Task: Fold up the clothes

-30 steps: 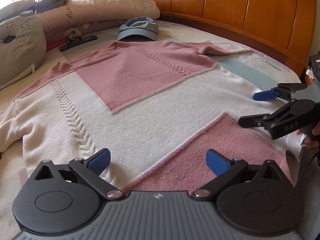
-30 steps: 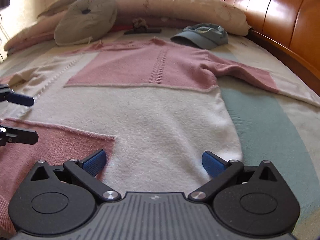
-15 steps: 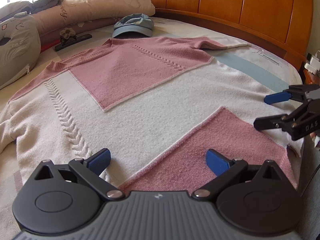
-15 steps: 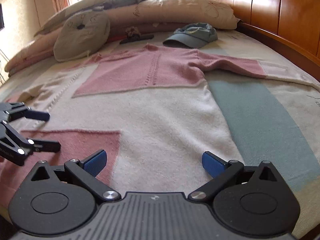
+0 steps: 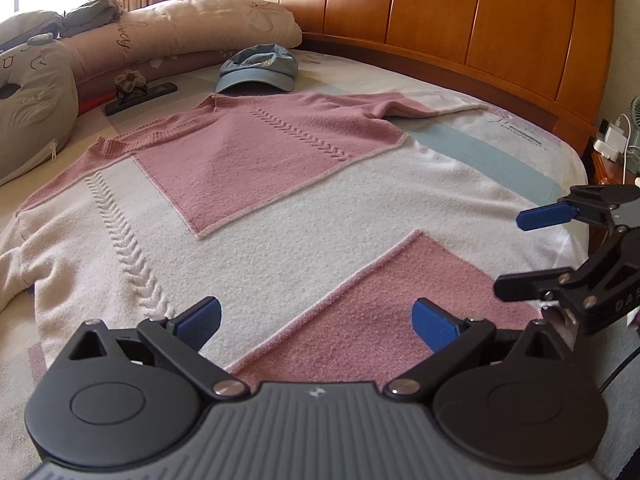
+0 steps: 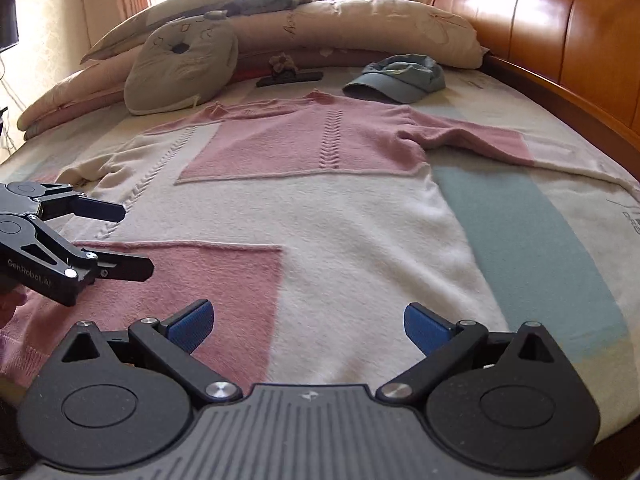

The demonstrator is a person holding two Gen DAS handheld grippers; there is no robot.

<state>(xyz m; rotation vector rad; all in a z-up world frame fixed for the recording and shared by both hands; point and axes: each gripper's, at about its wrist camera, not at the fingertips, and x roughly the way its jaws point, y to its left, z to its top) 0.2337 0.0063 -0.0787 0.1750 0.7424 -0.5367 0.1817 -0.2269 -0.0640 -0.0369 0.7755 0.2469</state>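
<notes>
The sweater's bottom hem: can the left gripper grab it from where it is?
Probably yes. The left gripper is open just above the sweater near its hem, with nothing between them.

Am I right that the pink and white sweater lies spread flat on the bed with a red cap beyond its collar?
Not quite: the cap is blue, not red, as the right wrist view shows. The pink and white sweater does lie spread flat on the bed, the cap beyond its collar.

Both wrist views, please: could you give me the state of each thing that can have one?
sweater: spread flat on the bed, unfolded, sleeves out.
left gripper: open, empty, above the hem.
right gripper: open, empty, above the hem.
cap: lying beyond the collar, apart from the sweater.
</notes>
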